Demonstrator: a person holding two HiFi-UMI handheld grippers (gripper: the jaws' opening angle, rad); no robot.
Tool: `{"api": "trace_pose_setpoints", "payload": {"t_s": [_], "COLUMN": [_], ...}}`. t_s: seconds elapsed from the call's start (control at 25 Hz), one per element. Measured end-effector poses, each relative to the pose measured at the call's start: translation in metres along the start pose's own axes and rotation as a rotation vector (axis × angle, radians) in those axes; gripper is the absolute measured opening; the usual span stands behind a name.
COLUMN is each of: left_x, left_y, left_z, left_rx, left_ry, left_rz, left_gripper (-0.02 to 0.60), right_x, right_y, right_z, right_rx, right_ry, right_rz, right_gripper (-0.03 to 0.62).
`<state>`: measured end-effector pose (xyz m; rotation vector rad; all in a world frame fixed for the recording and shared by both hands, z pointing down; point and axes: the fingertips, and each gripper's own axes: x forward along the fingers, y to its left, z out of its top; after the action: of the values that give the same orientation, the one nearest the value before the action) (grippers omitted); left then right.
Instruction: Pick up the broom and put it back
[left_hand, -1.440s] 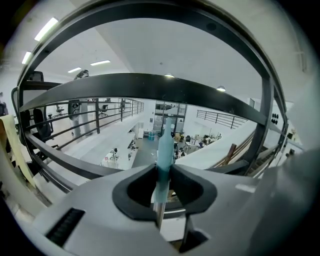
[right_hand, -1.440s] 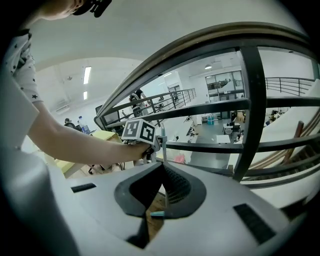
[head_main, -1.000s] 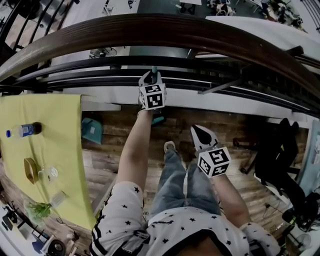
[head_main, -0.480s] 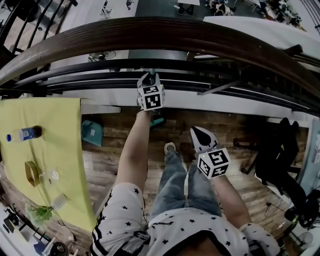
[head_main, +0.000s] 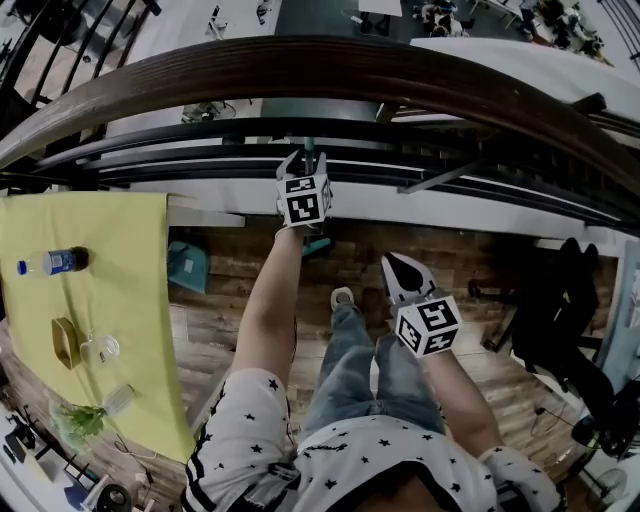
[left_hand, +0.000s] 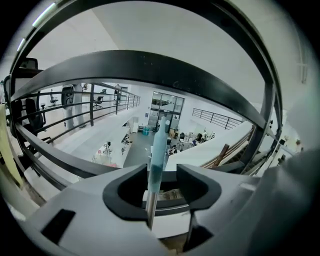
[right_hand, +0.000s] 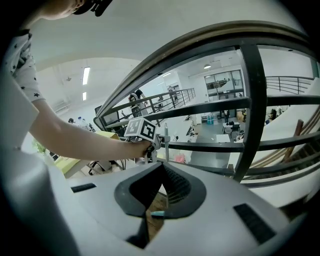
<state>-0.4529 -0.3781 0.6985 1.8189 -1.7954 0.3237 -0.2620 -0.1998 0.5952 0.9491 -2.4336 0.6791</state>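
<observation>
The broom's thin handle (left_hand: 159, 150), teal at the top and metal below, stands upright against the black railing (head_main: 200, 160). Its teal tip (head_main: 309, 150) shows above my left gripper (head_main: 305, 160), and a teal part (head_main: 318, 241) shows lower down by the floor. My left gripper (left_hand: 162, 182) has just been opening. The handle stands between its jaws with a gap on each side, and the pads do not press on it. My right gripper (head_main: 402, 268) hangs lower, over the person's legs, shut and empty (right_hand: 161, 170). From there I see the left gripper (right_hand: 151, 145) at the handle (right_hand: 165, 134).
A thick wooden handrail (head_main: 330, 65) curves over the black bars, with a drop to a lower floor behind. A yellow table (head_main: 110, 300) at left holds a bottle (head_main: 50, 262) and cups. A teal dustpan (head_main: 186, 266) lies on the wooden floor. A black chair (head_main: 560, 310) stands at right.
The left gripper's fingers have spread apart around the broom handle and let go of it. The right gripper has stayed where it was.
</observation>
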Motion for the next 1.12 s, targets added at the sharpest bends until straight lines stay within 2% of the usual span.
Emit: {"api": "trace_pose_setpoints", "payload": {"t_s": [0.52,0.76,0.96,1.12], "left_x": [-0.082,-0.135,-0.175,-0.21], "left_y": [-0.026,-0.048,-0.07,-0.096], "left_z": [0.007,0.0,-0.014,-0.025], "left_rx": [-0.005,-0.008,-0.036,-0.047], "left_ry": [-0.088,-0.124,-0.154,-0.179], "left_rz": [0.007,0.036,0.061,0.052], "left_gripper": [0.173,0.074,0.032,0.014], "right_x": [-0.028,-0.053,-0.076,-0.099], "right_y": [0.018,0.023,0.021,0.021], "right_z": [0.001,-0.005,-0.015,-0.025], "right_rx": [-0.054,-0.076,-0.082,-0.086], "right_ry": [-0.037,-0.051,-0.058,-0.064], "right_rz": [0.05,0.065,0.071,0.073], "right_gripper": [-0.006,-0.006,-0.006,-0.006]}}
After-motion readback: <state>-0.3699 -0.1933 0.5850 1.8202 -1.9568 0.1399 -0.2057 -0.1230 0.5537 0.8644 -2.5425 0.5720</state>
